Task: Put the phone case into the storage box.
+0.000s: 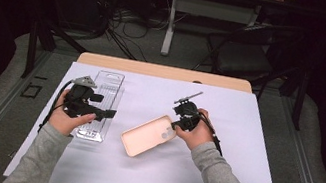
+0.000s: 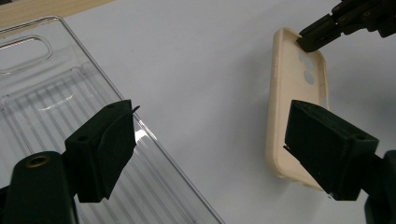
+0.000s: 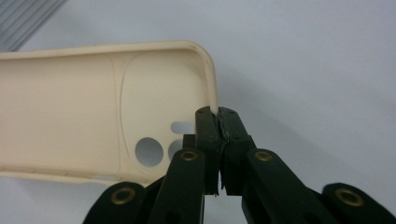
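Centrally on the white sheet (image 1: 216, 182), the right gripper (image 3: 218, 114) pinches the cream phone case (image 1: 148, 135) by its end rim; the left gripper (image 2: 210, 140) gapes wide, empty, over the clear tray's (image 1: 107, 86) edge.

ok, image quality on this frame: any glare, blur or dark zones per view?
High view: the white table sheet is evenly lit, the room behind is nearly black, and everything is slightly soft. Left gripper view: a small glare spot on the clear plastic tray; its own near jaws look soft. Right gripper view: the cream phone case is fairly sharp, with a soft shadow along its lower edge.
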